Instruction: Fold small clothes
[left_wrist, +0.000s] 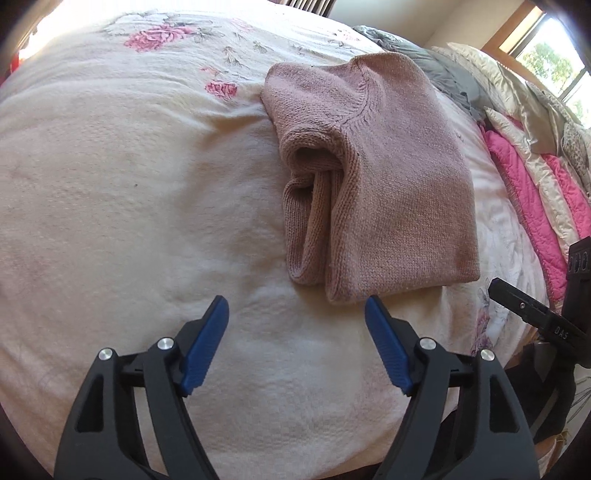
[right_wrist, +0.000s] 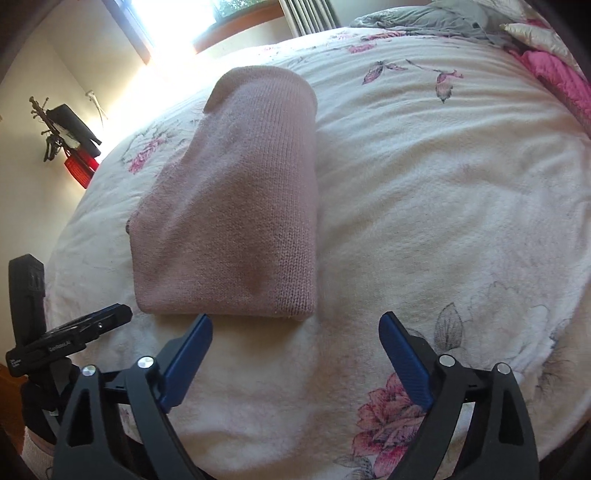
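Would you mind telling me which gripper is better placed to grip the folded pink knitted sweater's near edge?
Right, probably: the right gripper is open with one finger at the folded pink knitted sweater; the open left gripper looks slightly farther.

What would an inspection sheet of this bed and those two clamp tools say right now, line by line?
Surface: cream fleece blanket with pink flower print, covering the bed, slightly rumpled.
Job's things: dusty-pink knitted sweater, folded into a compact rectangle, lying flat; sleeve layers show at its left edge in the left wrist view.
Clutter: grey crumpled cloth and pink quilted bedding piled at the far side of the bed.
Grippers: left gripper open, just short of the sweater's near edge, holding nothing; right gripper open, also empty, one finger close to the sweater's edge.
Cables: nothing seen.
Surroundings: sunlit window, cream wall; dark items hanging on the wall, too small to identify.
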